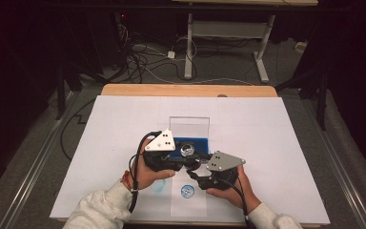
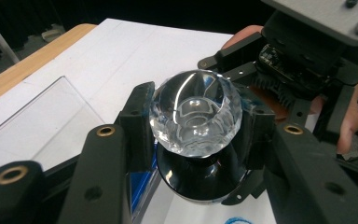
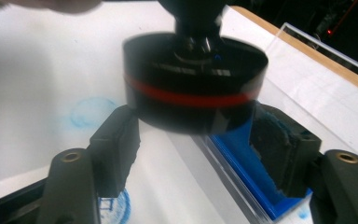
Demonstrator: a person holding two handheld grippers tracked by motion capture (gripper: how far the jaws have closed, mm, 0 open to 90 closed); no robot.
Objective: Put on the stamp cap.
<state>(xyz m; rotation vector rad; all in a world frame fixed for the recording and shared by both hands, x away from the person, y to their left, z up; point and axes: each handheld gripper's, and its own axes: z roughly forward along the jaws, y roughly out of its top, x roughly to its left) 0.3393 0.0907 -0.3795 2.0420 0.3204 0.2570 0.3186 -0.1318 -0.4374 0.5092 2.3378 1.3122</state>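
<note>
Left fingers [image 2: 135, 121]: clamped on the stamp's crystal knob [image 2: 196, 112].
Right fingers [image 3: 116, 140]: parted, flanking the stamp's black base [image 3: 193, 88], apparently not pressing.
Ink pad [image 3: 235, 163]: blue, beneath the base.

Small print on black stamp base [image 3: 193, 88]: blurred, unreadable.
</note>
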